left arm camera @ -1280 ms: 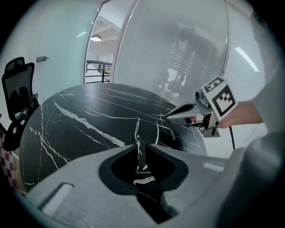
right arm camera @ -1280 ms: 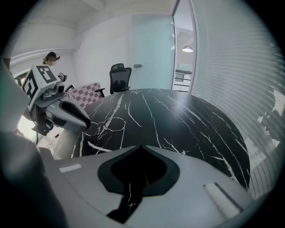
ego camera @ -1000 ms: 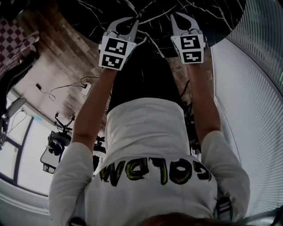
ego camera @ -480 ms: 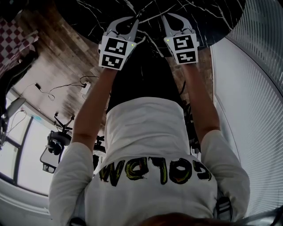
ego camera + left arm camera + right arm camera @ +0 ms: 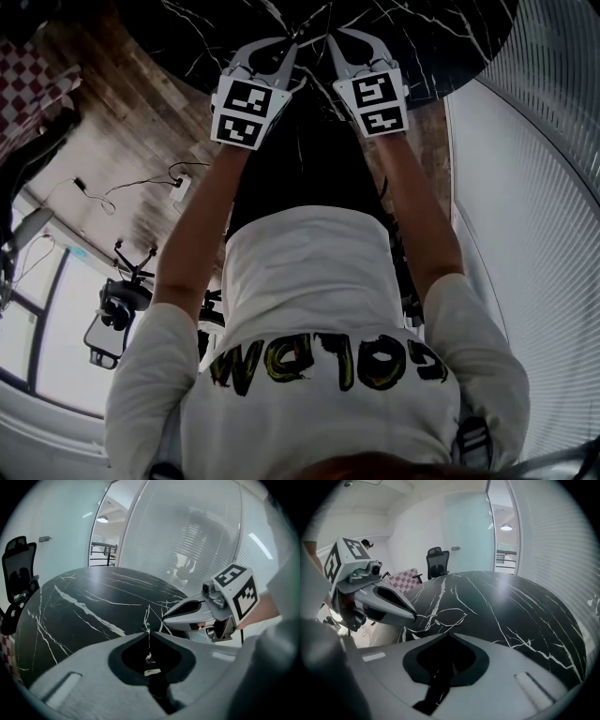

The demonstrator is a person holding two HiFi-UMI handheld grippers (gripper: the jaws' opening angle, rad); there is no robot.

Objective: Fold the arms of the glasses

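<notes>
Lying on the bench (image 5: 511, 606) just ahead of the clenched, empty right tool (image 5: 449, 633), the glasses (image 5: 436, 619) are set crosswise to it, with one end pinched in the left tool (image 5: 148, 631).

— How's the light from where you stand?
— Even and soft. A round ceiling lamp (image 5: 506, 527) glows at the back of the room and throws a pale sheen onto the black table (image 5: 525, 616), near its far edge.
— The head view looks murky to me.
— It is dim and greyish, and only the ribbed wall (image 5: 534, 216) is bright. Straight lines bow towards the rims, and both claw views end in black corners.
— Anything soft?
— The right claw (image 5: 449, 634) smears, close to its lens. The thin glasses (image 5: 440, 618) are sharp but faint against the dark stone.
</notes>
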